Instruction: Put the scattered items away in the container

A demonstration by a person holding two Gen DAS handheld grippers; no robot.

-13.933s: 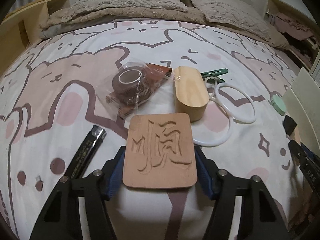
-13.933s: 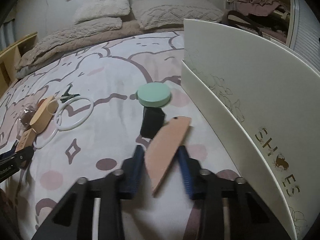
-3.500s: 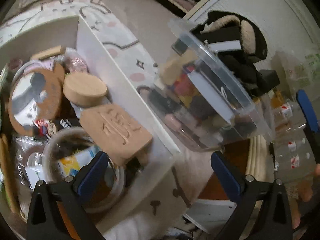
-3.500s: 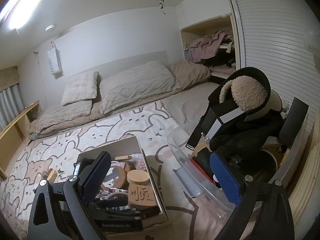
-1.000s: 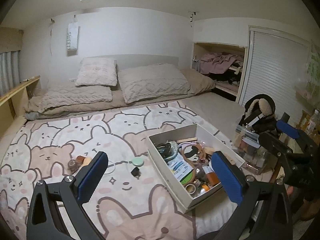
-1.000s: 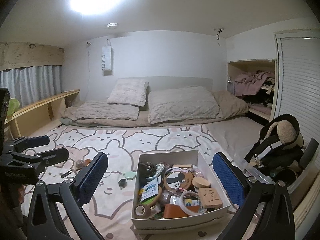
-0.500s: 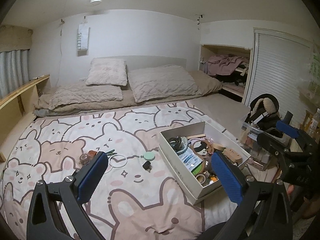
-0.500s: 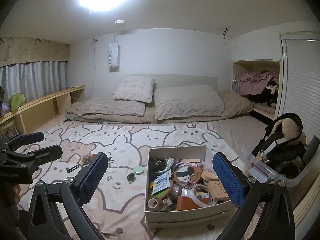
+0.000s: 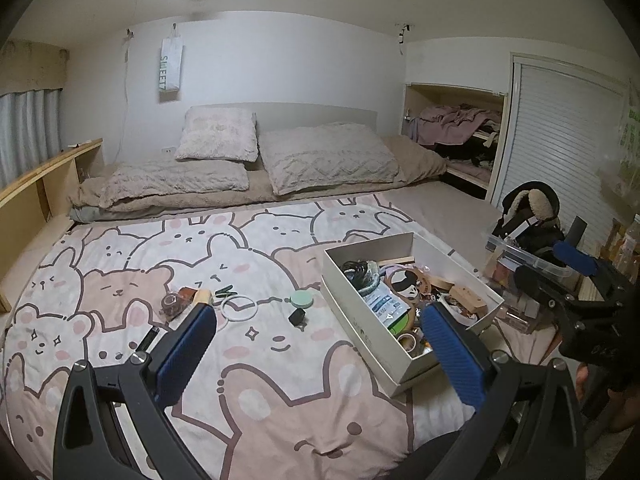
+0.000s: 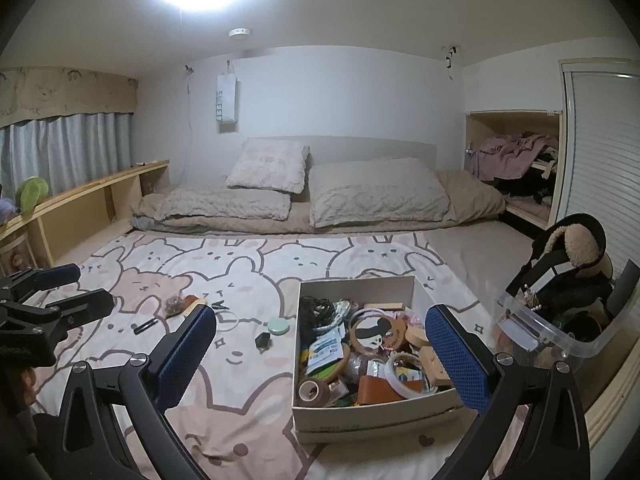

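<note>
Cardboard box at two o'clock hides its jumbled contents; I hold left gripper and right gripper, jaws apart, empty.

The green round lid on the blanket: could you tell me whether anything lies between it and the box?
Nothing visible does. The green round lid lies just left of the box, with bare blanket between; the small black item sits nearer the camera, off that line.

Wide bare blanket lies open along the bed's near edge, while the box blocks its right side and the bin crowds beyond.
</note>
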